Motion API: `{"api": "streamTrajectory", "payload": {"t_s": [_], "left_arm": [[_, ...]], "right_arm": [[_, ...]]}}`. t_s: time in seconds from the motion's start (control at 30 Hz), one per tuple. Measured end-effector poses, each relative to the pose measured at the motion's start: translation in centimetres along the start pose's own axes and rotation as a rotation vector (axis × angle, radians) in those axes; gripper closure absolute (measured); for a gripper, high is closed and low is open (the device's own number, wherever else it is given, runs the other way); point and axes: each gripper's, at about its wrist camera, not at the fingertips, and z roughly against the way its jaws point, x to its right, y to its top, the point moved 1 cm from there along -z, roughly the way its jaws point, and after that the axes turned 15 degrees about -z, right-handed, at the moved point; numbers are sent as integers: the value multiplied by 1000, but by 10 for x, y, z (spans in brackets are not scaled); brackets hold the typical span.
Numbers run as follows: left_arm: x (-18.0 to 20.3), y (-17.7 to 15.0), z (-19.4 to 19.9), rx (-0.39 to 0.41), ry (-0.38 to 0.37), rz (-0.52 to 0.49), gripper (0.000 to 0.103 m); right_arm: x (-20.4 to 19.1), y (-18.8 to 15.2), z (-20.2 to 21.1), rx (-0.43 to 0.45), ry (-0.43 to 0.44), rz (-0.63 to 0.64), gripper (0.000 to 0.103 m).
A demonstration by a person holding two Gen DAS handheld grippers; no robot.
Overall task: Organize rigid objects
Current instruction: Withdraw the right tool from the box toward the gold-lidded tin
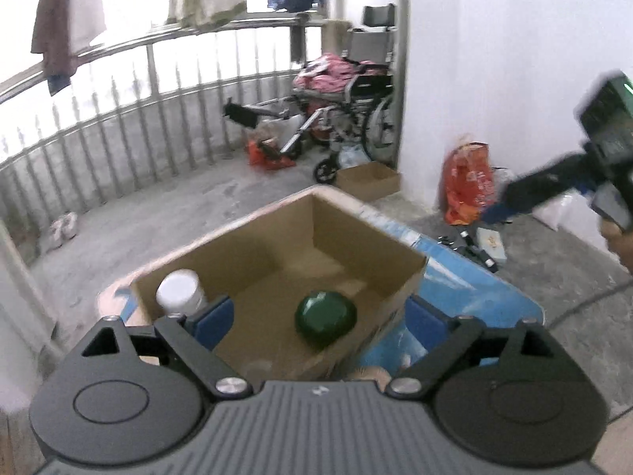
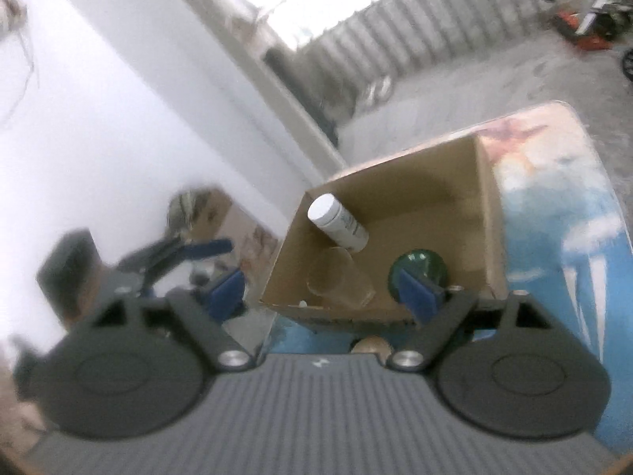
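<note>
Cardboard box (image 1: 277,237): we see it open-topped on the blue-printed surface (image 1: 474,297), ahead of both grippers.
White bottle (image 2: 336,221): we find it leaning in the box's corner at about 10 o'clock in the right wrist view, cap up; its label print is too blurred for us to read.
Clear glass (image 2: 340,277): it lies on its side on the box floor, just below the bottle and touching or nearly touching it.
Green round object (image 2: 419,273): it sits on the box floor at about 4 o'clock from the bottle, partly behind one blue pad.
Left gripper (image 1: 316,316): we hold it above the near edge of the box, pointing forward and down; its jaws are spread wide with nothing between them.
Right gripper (image 2: 324,297): we hold it tilted over the box's near wall; jaws spread wide, gripping nothing.
Right gripper in the left view (image 1: 573,182): it shows at 3 o'clock, raised over the floor, blurred.
Writing: we can read none anywhere.
</note>
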Motion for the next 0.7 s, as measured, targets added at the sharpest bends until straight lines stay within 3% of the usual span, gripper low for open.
{"api": "streamTrajectory", "payload": {"t_s": [0.13, 0.27, 0.33, 0.47, 0.7], "left_arm": [[13, -30, 10, -39, 66, 3, 9], [31, -66, 0, -99, 122, 27, 8], [43, -78, -12, -114, 150, 26, 8], [63, -93, -31, -108, 134, 18, 8], [76, -93, -59, -101, 119, -3, 10]], "right_arm": [[27, -53, 19, 61, -47, -44, 17], [41, -86, 5, 61, -130, -22, 17], [43, -92, -9, 53, -156, 3, 17], [36, -94, -49, 34, -153, 69, 17], [25, -99, -105, -56, -163, 159, 17]]}}
